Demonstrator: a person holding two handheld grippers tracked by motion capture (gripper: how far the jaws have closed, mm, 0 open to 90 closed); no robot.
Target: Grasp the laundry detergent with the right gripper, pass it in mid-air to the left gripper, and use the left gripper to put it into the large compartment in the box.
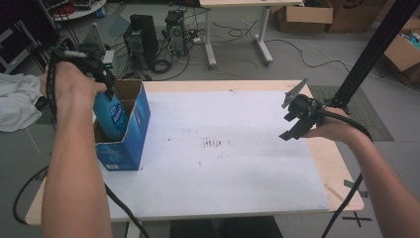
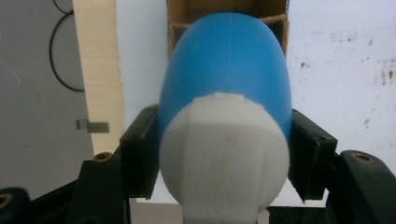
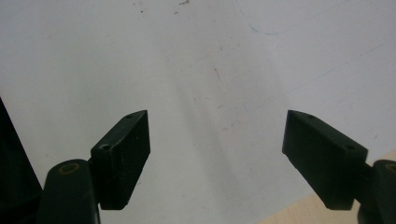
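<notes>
A: High view first. The left claw (image 1: 110, 88) is clamped on a blue bottle (image 1: 112, 115) whose lower part sits inside the open blue box (image 1: 130, 133) at the desk's (image 1: 223, 168) left edge. I judge the step to be lowering the bottle into the box; it is only partly in.

B: And the right claw (image 1: 296, 116)?

A: It hangs over the desk's right side, well apart from the box, holding nothing. Clutter on the floor beyond (computer towers (image 1: 141, 37), cables, cardboard cartons) is far off and no obstacle.

B: Left gripper view?

A: Looking down the bottle (image 2: 226, 70): its white cap (image 2: 224, 154) is nearest the camera, and the 2 black jaws press on the bottle's shoulders from either side. Below, the box's brown cardboard flaps (image 2: 177, 21) ring the bottle closely. The next move, I think, calls for keeping the bottle upright and centred so its body does not catch a flap, then letting go once it bottoms out.

B: Right gripper view?

A: The right claw (image 3: 217, 154) stands wide above bare white desk (image 3: 196, 60), with nothing between the jaws. It could steady the box if it shifts.
</notes>
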